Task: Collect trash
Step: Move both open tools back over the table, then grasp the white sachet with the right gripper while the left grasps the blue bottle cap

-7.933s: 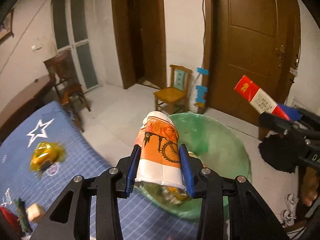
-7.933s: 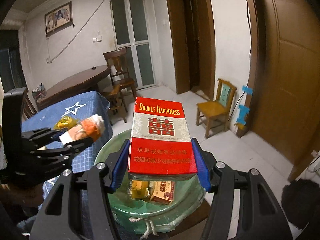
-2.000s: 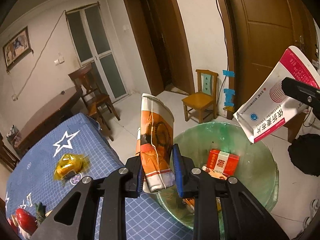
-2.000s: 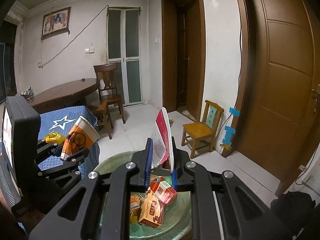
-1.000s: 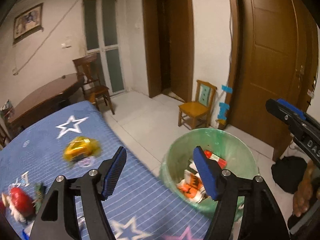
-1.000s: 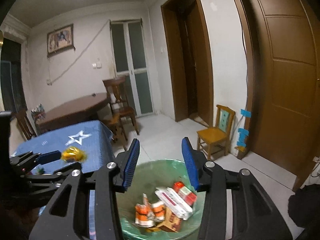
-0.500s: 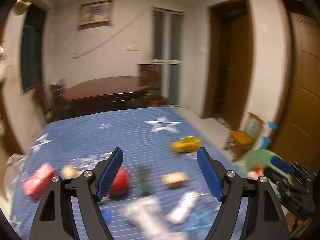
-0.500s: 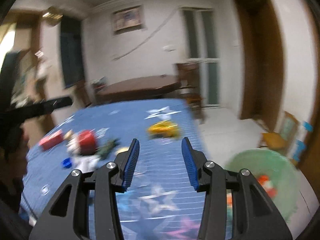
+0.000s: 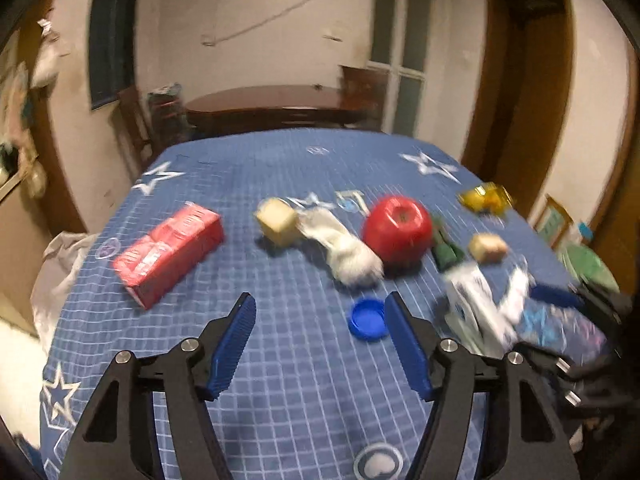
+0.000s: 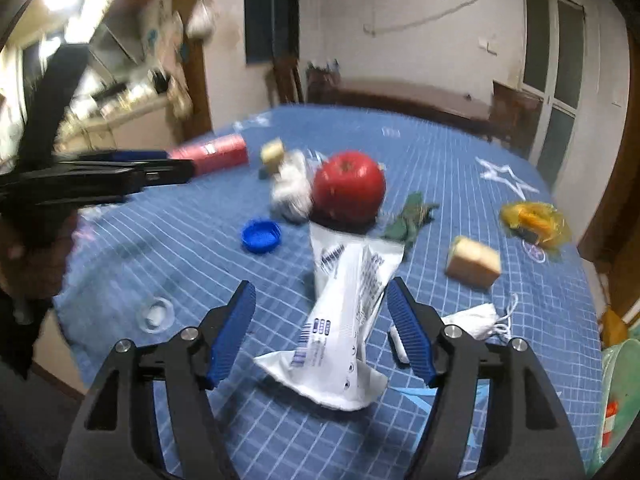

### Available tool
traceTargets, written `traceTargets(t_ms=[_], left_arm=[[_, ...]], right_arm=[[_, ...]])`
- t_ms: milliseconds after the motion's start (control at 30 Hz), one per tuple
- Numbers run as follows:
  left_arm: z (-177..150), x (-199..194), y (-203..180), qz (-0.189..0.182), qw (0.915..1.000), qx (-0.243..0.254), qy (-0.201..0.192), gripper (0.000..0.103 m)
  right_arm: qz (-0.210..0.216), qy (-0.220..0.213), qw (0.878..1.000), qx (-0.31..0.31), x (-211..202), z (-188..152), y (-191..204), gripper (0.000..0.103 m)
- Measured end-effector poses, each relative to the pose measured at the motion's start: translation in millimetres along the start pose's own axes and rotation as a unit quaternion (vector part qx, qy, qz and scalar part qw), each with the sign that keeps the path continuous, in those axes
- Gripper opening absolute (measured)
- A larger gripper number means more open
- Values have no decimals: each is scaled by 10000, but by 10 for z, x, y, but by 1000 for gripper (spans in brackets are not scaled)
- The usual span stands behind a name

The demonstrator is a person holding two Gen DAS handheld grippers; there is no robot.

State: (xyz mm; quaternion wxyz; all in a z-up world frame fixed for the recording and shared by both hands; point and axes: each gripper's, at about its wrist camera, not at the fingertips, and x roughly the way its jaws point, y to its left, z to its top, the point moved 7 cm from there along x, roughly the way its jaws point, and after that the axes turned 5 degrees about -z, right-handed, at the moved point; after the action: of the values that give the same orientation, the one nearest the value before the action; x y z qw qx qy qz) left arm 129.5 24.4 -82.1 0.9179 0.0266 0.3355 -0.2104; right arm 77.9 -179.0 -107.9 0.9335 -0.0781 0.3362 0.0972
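Observation:
Both grippers are open and empty above the blue star tablecloth (image 9: 248, 168). My left gripper (image 9: 320, 344) hovers near a blue bottle cap (image 9: 367, 319), with a red carton (image 9: 168, 252) ahead to the left. My right gripper (image 10: 320, 332) hangs over a white printed wrapper (image 10: 344, 320). The wrapper also shows in the left wrist view (image 9: 480, 300). A crumpled white tissue (image 9: 344, 252), a yellow wrapper (image 10: 532, 220), a green wrapper (image 10: 408, 216) and a white teabag (image 10: 476, 316) lie on the cloth. The green-lined trash bin (image 10: 620, 392) is at the right edge.
A red apple (image 10: 348, 188) and two beige sponge-like cubes (image 10: 474, 262) (image 9: 278, 220) sit among the litter. A brown table (image 9: 276, 108) and chairs stand behind. The left gripper's arm (image 10: 92, 176) crosses the right wrist view at the left.
Both grippers dropped their trash into the bin, opened, and swung left from the bin to the table. They are now lower and closer to the items on the cloth.

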Motion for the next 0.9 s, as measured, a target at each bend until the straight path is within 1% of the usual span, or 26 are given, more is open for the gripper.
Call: traceTargets(t_ms=[33, 67, 100, 133, 167, 233, 267, 333, 467, 567, 600, 667, 700, 767, 800, 833, 867, 900], left_arm=[[-30, 27, -103, -89, 9999, 118, 44, 65], [-52, 56, -158, -181, 9994, 273, 83, 65], [-57, 96, -216, -233, 9989, 383, 116, 64], [-77, 130, -251, -276, 9983, 492, 166, 62], [-99, 172, -306, -294, 9978, 547, 213, 61], [-119, 318, -389, -431, 9965, 599, 381, 60], [-122, 421, -432, -459, 9962, 584, 452, 59], [-115, 541, -480, -539, 9955, 570, 534, 56], [-134, 831, -597, -670, 9932, 522, 794, 56], [-170, 1037, -640, -512, 9923, 553, 980, 54], [-174, 1102, -643, -429, 9921, 569, 1030, 50], [-158, 1175, -643, -337, 9925, 515, 1053, 48], [-154, 1193, -655, -291, 9925, 552, 1052, 42], [-159, 1200, -673, -190, 9926, 618, 1027, 38], [-157, 1199, -671, -170, 9928, 615, 1009, 34], [-152, 1197, -660, -114, 9932, 613, 979, 27], [-149, 1201, -637, -74, 9935, 601, 966, 23], [-137, 1199, -601, -36, 9942, 512, 944, 15]], right_arm=[[-62, 103, 9999, 1, 59, -21, 4, 65], [-100, 251, 9996, 25, 124, -53, 8, 61], [-127, 385, 9992, 39, 169, -92, 20, 52], [-161, 486, 9987, 23, 201, -125, 38, 45], [-213, 607, 9979, -38, 231, -196, 42, 32], [-358, 588, 9974, -189, 228, -229, 83, 27], [-335, 571, 9977, -167, 269, -232, 98, 24], [-245, 434, 9987, 36, 175, -208, 61, 22], [-365, 10, 9985, 418, -137, -127, -139, 22], [-407, -225, 9964, 704, -383, -100, -316, 22], [-416, -301, 9957, 774, -462, -101, -361, 22], [-391, -379, 9949, 847, -558, -104, -405, 22], [-365, -409, 9945, 887, -599, -115, -417, 22], [-352, -439, 9943, 908, -629, -126, -423, 22], [-351, -457, 9941, 917, -639, -129, -427, 22], [-343, -463, 9939, 940, -639, -124, -434, 22], [-327, -468, 9937, 962, -642, -123, -435, 22], [-322, -481, 9935, 976, -646, -130, -431, 22]])
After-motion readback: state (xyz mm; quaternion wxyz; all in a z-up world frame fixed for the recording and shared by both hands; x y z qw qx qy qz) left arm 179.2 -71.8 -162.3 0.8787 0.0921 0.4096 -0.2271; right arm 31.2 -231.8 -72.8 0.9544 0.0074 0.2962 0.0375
